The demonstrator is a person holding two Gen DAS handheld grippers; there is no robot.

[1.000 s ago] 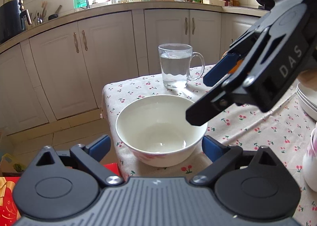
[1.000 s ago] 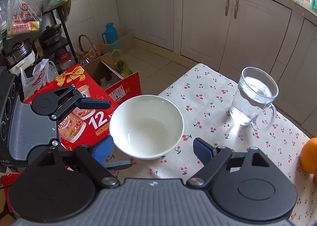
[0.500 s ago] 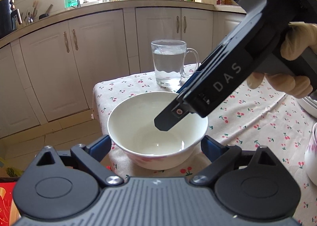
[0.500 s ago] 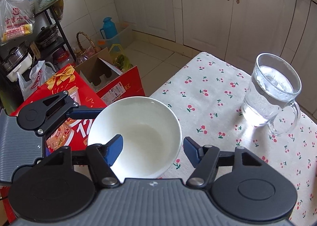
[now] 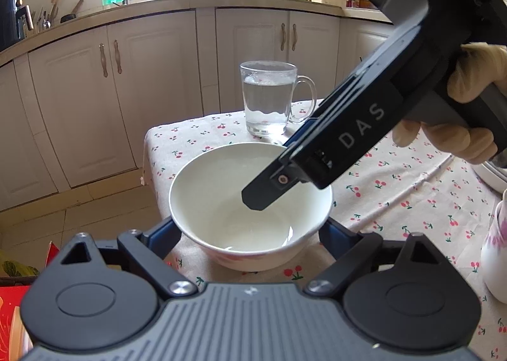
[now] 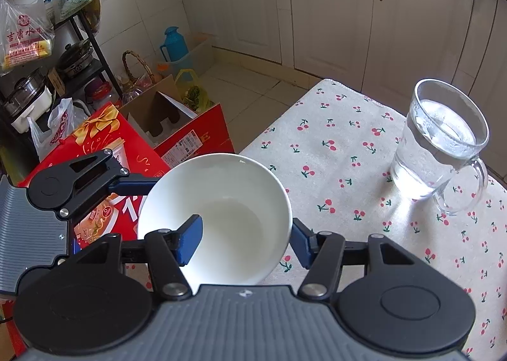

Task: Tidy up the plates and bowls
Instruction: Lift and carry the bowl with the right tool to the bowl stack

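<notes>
- right gripper [image 6: 242, 242] — clenched on the near-right wall of the white bowl [image 6: 221, 202]: one blue pad inside the bowl, the other against the outside wall
- left gripper [image 5: 250, 231] — jaws closing, the bowl between them; its blue pads sit low on either side of the bowl, and whether they press on it yet cannot be told
- bowl sits on the cherry-print tablecloth [image 6: 348, 145] right at the table's corner, part of its rim out over the red gift box [image 6: 95, 139] on the floor
- risk, judged: a one-wall pinch on smooth glazed ware — the bowl may tip or slide out on the lift, and from this corner it would fall to the floor
- risk, judged: two grippers on one bowl, pulling unevenly, could twist it out of the right one's hold
- risk, judged: a swing toward the far side could knock the glass mug [image 6: 440, 145], which holds water
- count: one bowl in hand, one mug, two grippers; a white edge at the left view's right border may be other ware — too little shows to count
</notes>
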